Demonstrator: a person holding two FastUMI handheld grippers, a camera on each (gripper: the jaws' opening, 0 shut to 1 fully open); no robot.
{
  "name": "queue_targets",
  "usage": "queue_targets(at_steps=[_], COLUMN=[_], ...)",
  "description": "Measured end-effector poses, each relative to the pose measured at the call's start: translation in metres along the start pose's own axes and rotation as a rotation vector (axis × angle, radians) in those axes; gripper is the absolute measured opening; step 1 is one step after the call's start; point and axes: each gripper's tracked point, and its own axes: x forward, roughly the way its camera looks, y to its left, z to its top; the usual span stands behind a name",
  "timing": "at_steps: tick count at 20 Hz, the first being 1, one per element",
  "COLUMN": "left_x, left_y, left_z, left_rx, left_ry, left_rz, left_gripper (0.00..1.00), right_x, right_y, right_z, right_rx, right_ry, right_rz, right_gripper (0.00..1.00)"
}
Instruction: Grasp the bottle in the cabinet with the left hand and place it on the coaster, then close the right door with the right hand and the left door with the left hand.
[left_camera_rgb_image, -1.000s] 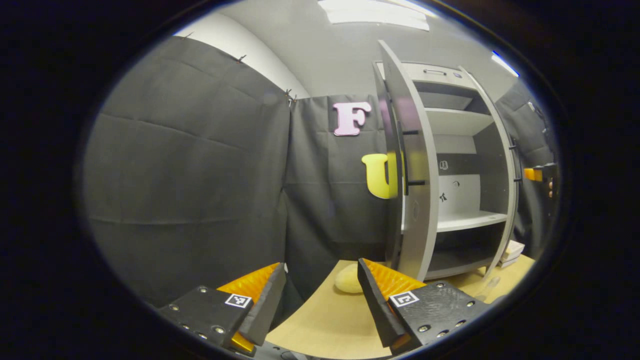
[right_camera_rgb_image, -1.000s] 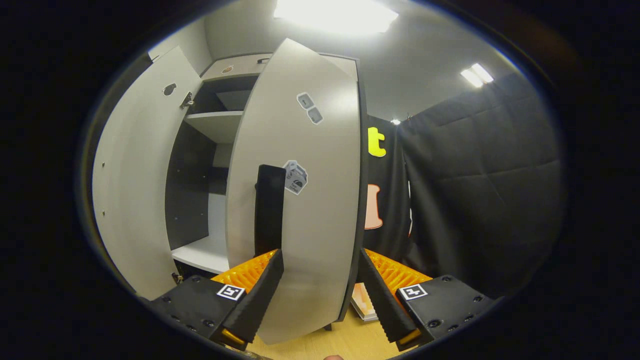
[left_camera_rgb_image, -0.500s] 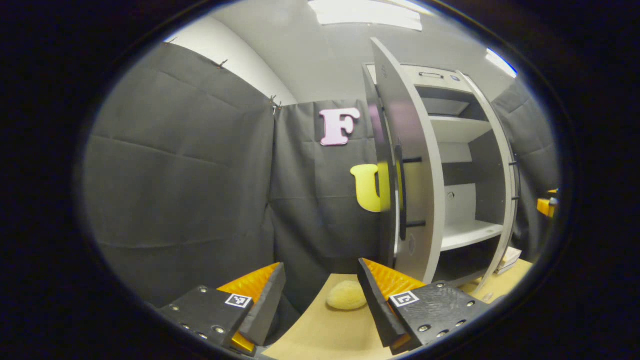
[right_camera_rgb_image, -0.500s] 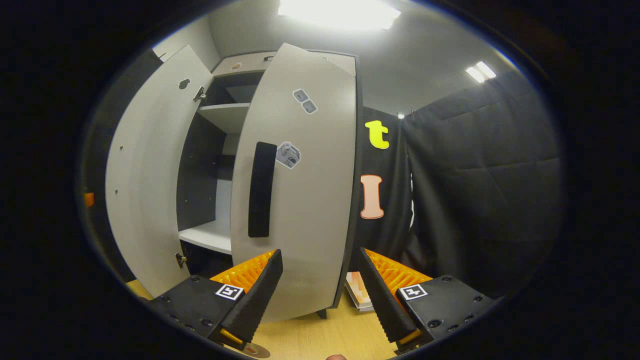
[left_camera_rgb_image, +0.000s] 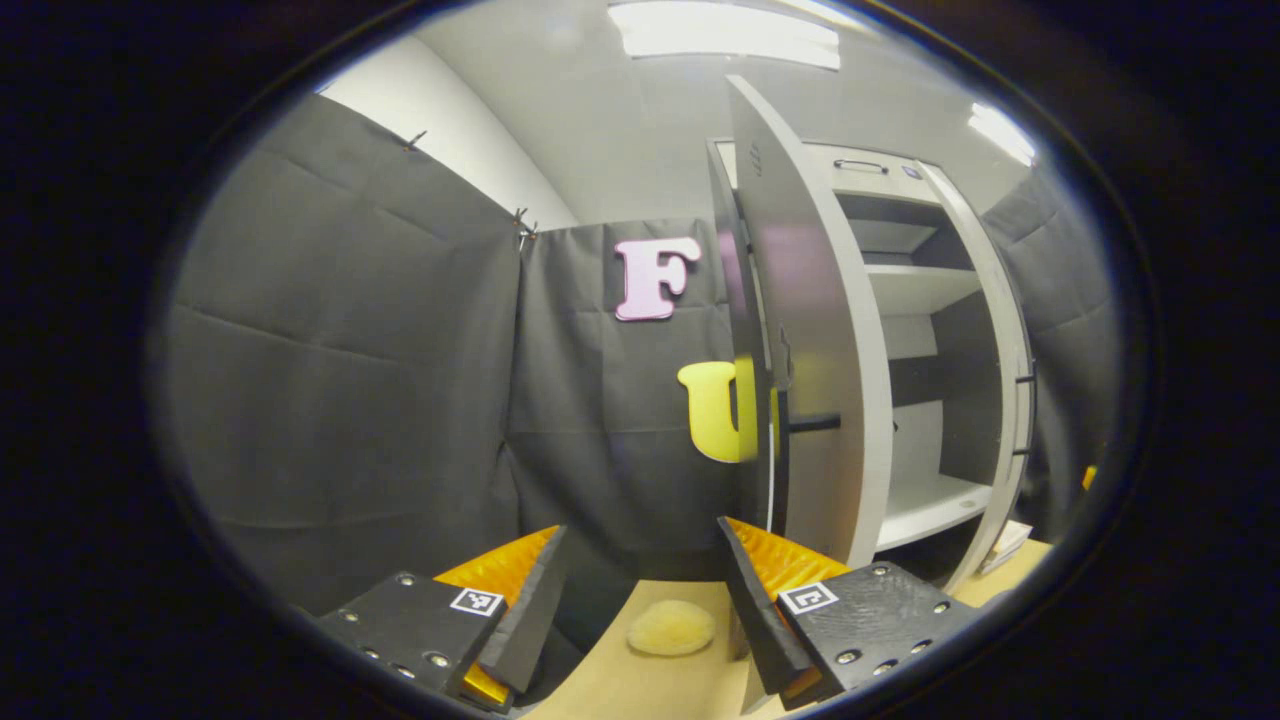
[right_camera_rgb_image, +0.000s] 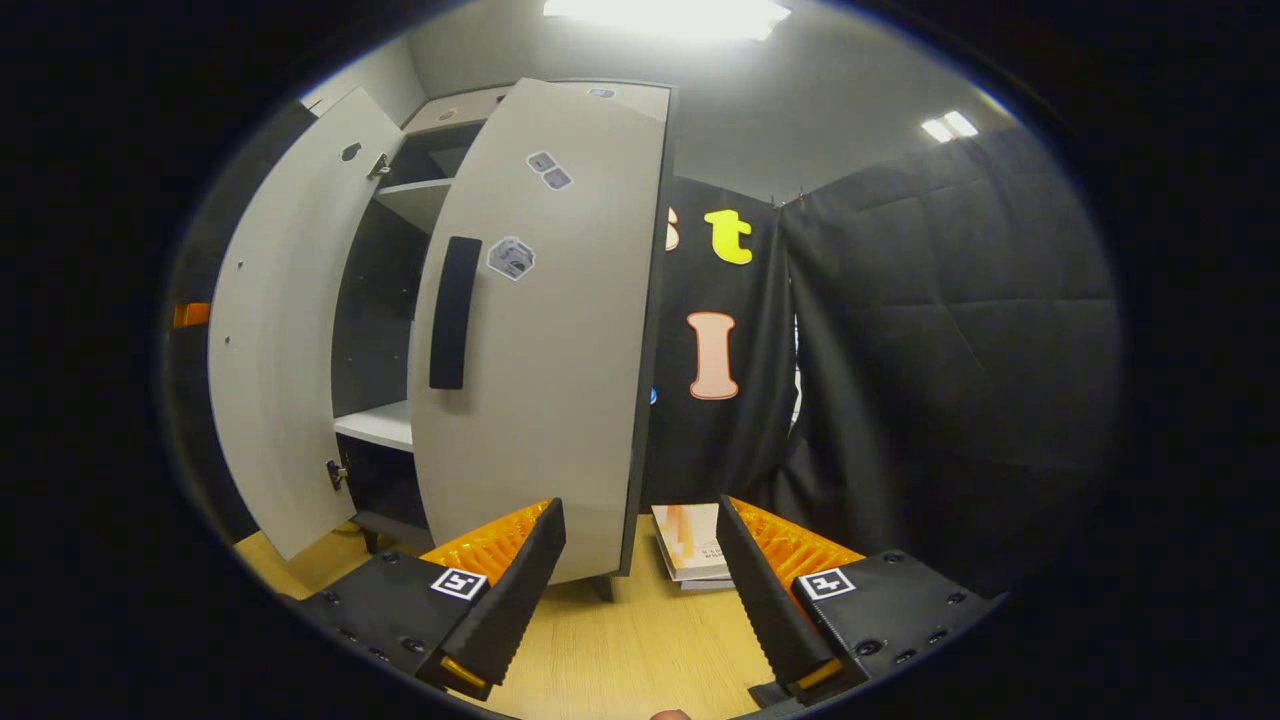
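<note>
The grey cabinet (left_camera_rgb_image: 900, 290) stands on the wooden table with both doors ajar. Its left door (left_camera_rgb_image: 812, 300) faces me nearly edge-on in the left gripper view, its black handle (left_camera_rgb_image: 812, 424) sticking out. My left gripper (left_camera_rgb_image: 640, 612) hangs open and empty low in front of that door's outer side. In the right gripper view the right door (right_camera_rgb_image: 545, 350) with its black handle (right_camera_rgb_image: 452, 312) is swung partway shut, leaving a gap to the left door (right_camera_rgb_image: 270, 330). My right gripper (right_camera_rgb_image: 640, 600) is open and empty, a short way back from the right door.
A pale yellow round pad (left_camera_rgb_image: 670, 628) lies on the table (left_camera_rgb_image: 640, 690) just beyond my left fingers. A stack of books (right_camera_rgb_image: 690, 545) lies on the table (right_camera_rgb_image: 640, 650) right of the cabinet. Bare white shelves (left_camera_rgb_image: 935, 498) show inside. Black cloth walls close in on both sides.
My right gripper has drawn back and down from the right door, which has swung further shut. My left gripper has shifted toward the outer side of the left door.
</note>
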Motion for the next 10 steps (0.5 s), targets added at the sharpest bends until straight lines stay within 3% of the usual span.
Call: queue_targets(at_steps=[2, 5, 10], left_x=[0.003, 0.002, 0.002], left_y=[-0.010, -0.013, -0.014], left_z=[0.003, 0.010, 0.009], left_rx=[-0.005, 0.066, 0.063], left_ry=[-0.011, -0.022, -0.030], left_rz=[0.007, 0.055, 0.089], left_gripper=[0.85, 0.84, 0.85], right_x=[-0.002, -0.005, -0.001], right_y=[-0.017, -0.045, -0.078], right_z=[-0.005, -0.011, -0.013], right_rx=[0.002, -0.003, 0.008], right_ry=[0.012, 0.026, 0.030], right_rz=[-0.016, -0.042, -0.055], right_gripper=[0.97, 0.97, 0.97])
